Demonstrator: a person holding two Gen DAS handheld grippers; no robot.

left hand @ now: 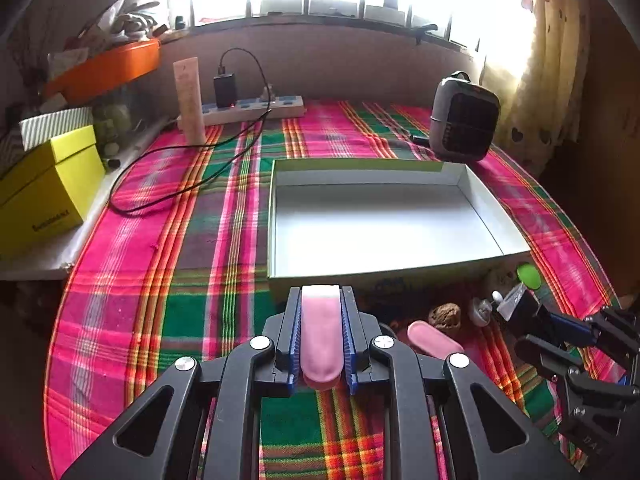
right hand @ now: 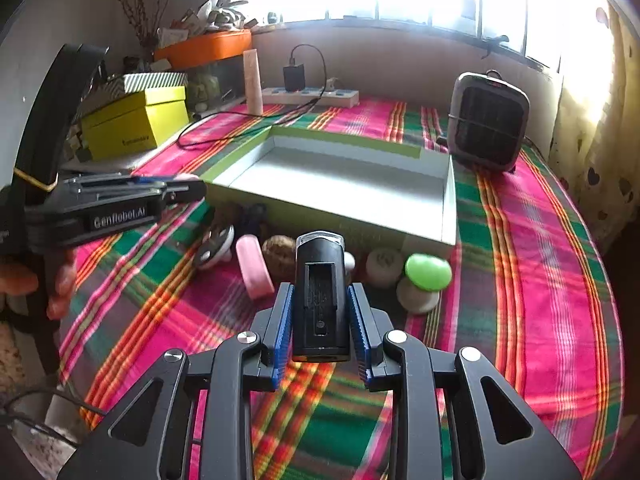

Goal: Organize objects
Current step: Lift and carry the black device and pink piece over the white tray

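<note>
- Left wrist view: my left gripper [left hand: 321, 334] is clamping a pink bar [left hand: 320, 336] between its blue pads, jaws closed tight on both long sides, bar pointing forward with its pale end toward the box.
- The gripper is hovering above the plaid cloth [left hand: 160, 280], just short of the near wall of the open box [left hand: 276, 216]; I'm seeing only the white floor inside it.
- A second pink bar [left hand: 434, 342] is lying on the cloth just right of the gripper, a brown lump [left hand: 445, 315] beside it.
- My right gripper [left hand: 516, 302] is showing at the right edge, gripping a black device; a green top [left hand: 529, 276] is sitting past it near the box corner.
- A small heater [left hand: 464, 118] is standing behind the box, a power strip [left hand: 252, 110] along the back wall, a yellow box [left hand: 44, 196] at left.
- Right wrist view: my right gripper [right hand: 320, 316] is squeezing the black device [right hand: 320, 300], jaws closed on its sides, clear front end pointing at the box [right hand: 450, 216].
- It is hanging above the cloth [right hand: 540, 260], near a row of small things along the box's near wall: pink bar [right hand: 254, 266], brown lump [right hand: 279, 254], green-topped mushroom shape [right hand: 427, 271].
- My left gripper [right hand: 192, 190] is coming in from the left near the box corner; from here I cannot tell its jaws.
</note>
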